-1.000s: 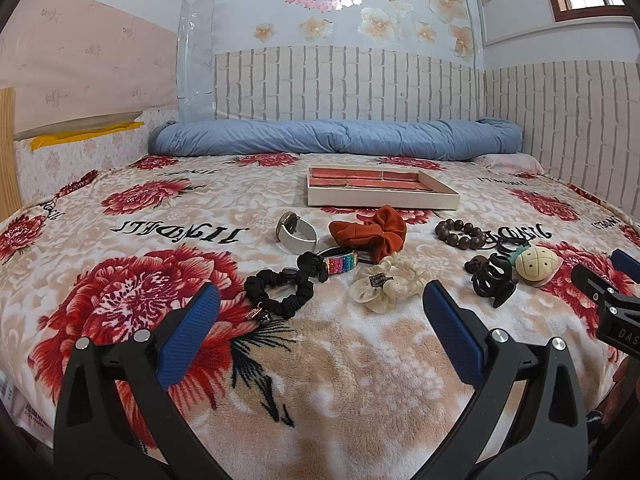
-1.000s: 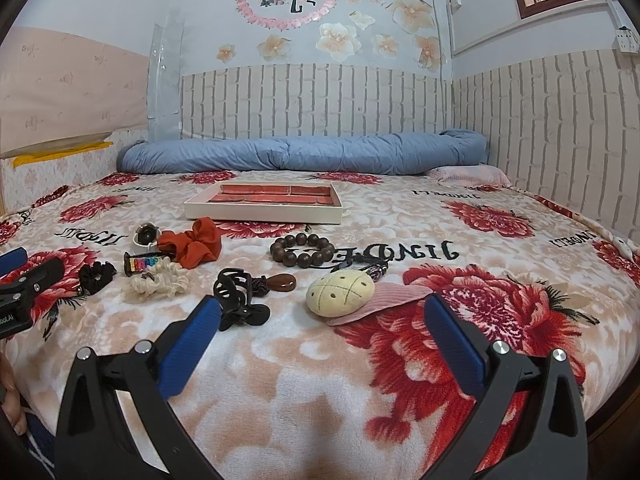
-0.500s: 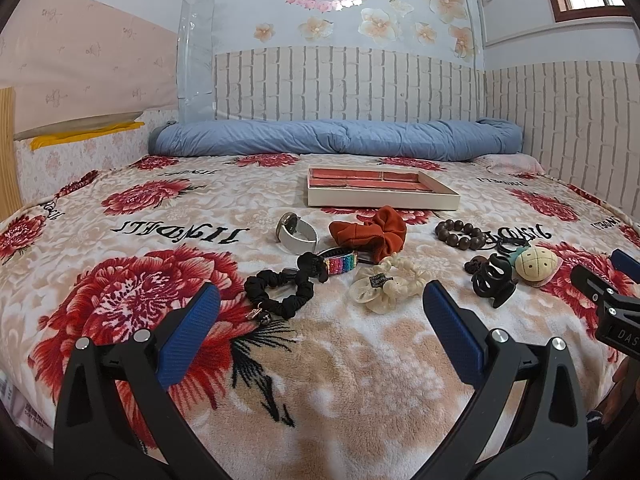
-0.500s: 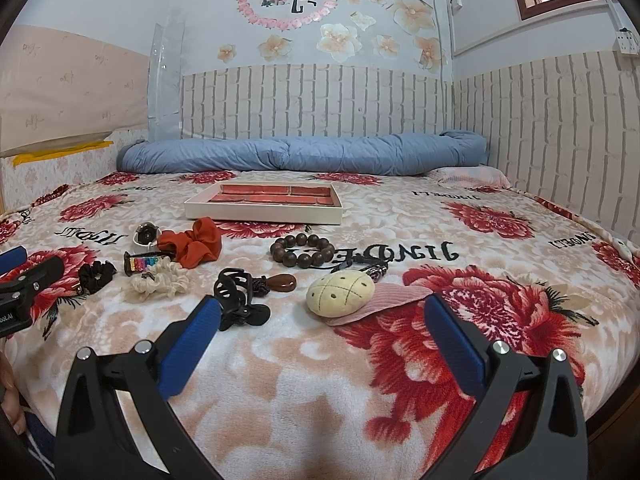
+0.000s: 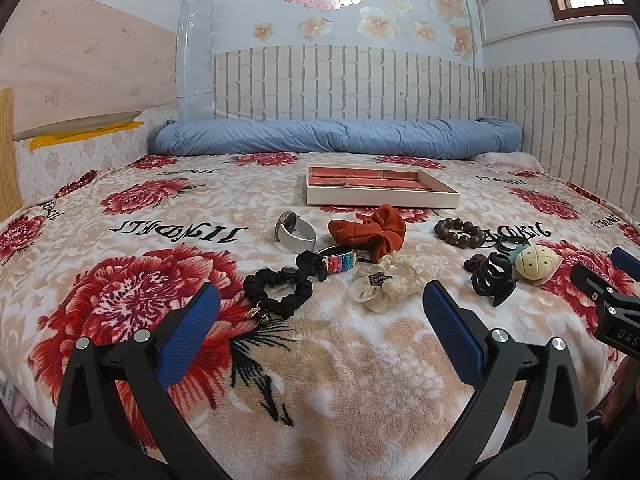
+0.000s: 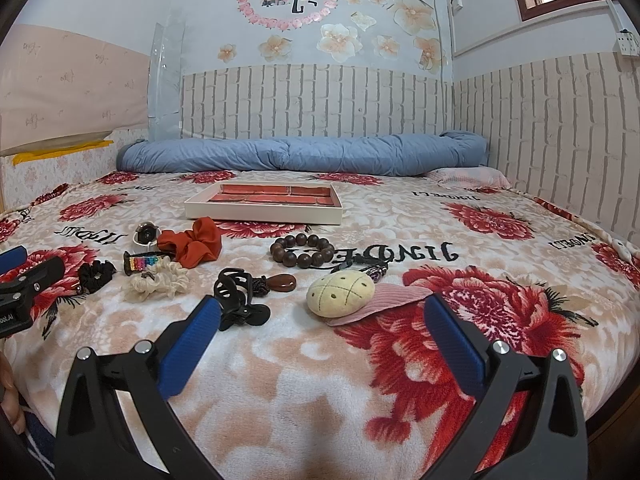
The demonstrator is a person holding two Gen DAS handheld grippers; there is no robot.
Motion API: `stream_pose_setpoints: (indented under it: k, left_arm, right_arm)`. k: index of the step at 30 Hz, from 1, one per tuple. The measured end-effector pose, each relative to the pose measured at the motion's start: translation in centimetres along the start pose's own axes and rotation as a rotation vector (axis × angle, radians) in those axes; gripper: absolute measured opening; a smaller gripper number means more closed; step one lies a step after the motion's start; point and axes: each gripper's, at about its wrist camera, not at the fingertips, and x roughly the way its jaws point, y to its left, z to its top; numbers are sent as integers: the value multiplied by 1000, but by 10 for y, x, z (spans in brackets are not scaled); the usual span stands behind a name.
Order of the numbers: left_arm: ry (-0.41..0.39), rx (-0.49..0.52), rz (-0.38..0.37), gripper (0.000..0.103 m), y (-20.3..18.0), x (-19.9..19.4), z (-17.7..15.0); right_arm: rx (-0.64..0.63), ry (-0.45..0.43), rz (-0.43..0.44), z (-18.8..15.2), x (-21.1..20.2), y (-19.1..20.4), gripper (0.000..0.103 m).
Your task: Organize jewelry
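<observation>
Nothing moved; black scrunchie (image 5: 279, 290) beyond left hand-held gripper (image 5: 320, 322) (spread).

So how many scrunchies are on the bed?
3. A black scrunchie lies nearest the left gripper, a cream scrunchie sits right of it, and an orange scrunchie lies behind, toward the tray.

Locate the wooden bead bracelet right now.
The wooden bead bracelet lies on the blanket mid-frame in the right wrist view, in front of the tray, right of the orange scrunchie.
</observation>
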Motion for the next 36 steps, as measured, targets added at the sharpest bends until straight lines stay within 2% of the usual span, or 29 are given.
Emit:
stream_pose_setpoints:
  k: [11, 21, 30, 36]
  left_arm:
    - [7, -6, 0, 98, -2, 3, -4]
    - [29, -31, -12, 98, 6, 4, -3]
    - [40, 3, -7, 98, 0, 4, -4]
    - [54, -11, -22, 98, 4, 7, -3]
  right_arm:
    - [20, -7, 4, -1, 1, -5, 99]
    - [-16, 5, -18, 1, 0, -1, 99]
    - [1, -8, -12, 0, -2, -3, 99]
    - [31, 12, 4, -1, 1, -9, 99]
